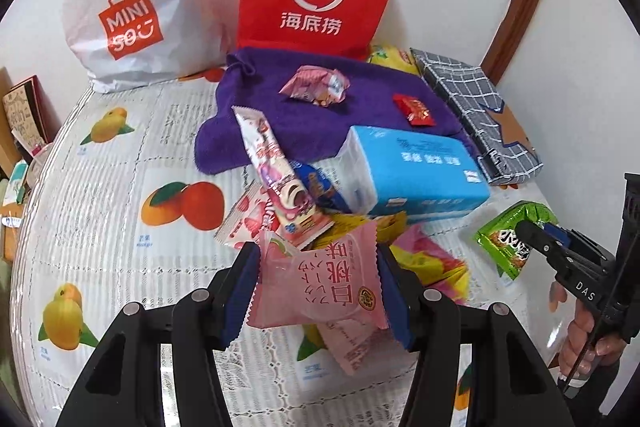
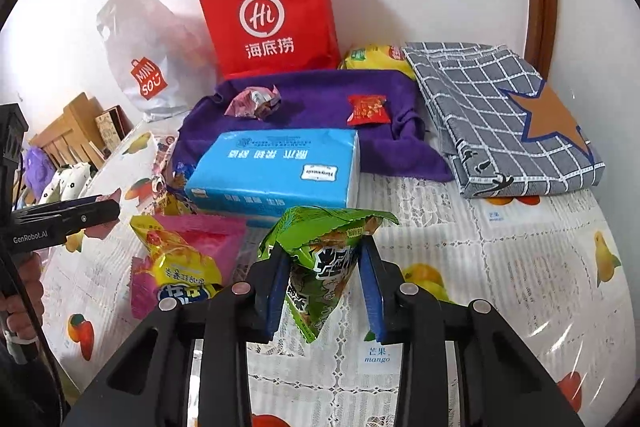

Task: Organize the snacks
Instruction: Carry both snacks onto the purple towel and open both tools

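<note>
My left gripper (image 1: 322, 291) is shut on a pink peach-print snack packet (image 1: 320, 267), held a little above the snack pile (image 1: 280, 195). My right gripper (image 2: 324, 291) is shut on a green snack packet (image 2: 320, 239), its blue pads squeezing the packet's lower half. In the left wrist view that green packet (image 1: 502, 243) hangs at the right in the right gripper's tips (image 1: 530, 235). In the right wrist view a yellow packet (image 2: 180, 263) and a pink one (image 2: 208, 239) lie on the table at the left.
A red paper bag (image 2: 268, 15) and a white plastic bag (image 2: 148, 67) stand against the back wall. On the purple towel (image 2: 316, 95) lie a small red candy (image 2: 368, 109) and a crumpled pink wrapper (image 2: 252, 103). A blue tissue pack (image 2: 272, 171) and checked cloth (image 2: 500, 115) lie nearby.
</note>
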Demonstrator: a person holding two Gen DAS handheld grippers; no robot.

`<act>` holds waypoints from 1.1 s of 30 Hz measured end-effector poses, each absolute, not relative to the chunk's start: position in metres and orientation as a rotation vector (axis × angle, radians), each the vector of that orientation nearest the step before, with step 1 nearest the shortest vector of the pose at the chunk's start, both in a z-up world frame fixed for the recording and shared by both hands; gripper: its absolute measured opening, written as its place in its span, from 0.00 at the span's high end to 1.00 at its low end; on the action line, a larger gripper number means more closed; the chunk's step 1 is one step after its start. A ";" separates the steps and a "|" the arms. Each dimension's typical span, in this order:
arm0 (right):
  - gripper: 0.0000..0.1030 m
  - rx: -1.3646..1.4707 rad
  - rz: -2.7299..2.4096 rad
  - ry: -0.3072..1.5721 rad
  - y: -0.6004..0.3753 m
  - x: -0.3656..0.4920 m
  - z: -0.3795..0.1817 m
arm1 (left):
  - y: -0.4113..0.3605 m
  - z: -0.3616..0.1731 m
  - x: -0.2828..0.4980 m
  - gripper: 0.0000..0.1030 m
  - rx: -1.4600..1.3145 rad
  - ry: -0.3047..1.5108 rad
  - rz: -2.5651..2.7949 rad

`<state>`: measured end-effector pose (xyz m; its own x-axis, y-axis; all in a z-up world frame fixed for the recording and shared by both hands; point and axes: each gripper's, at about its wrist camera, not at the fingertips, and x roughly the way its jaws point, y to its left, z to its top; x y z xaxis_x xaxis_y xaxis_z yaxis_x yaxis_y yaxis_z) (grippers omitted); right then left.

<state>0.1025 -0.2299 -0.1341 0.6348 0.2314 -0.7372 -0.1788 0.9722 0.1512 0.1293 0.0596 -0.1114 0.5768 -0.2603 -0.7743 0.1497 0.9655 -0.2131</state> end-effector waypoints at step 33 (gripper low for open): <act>0.67 0.033 0.182 0.797 -0.231 0.157 -0.082 | 0.009 -0.058 0.175 0.46 -0.091 0.870 -0.290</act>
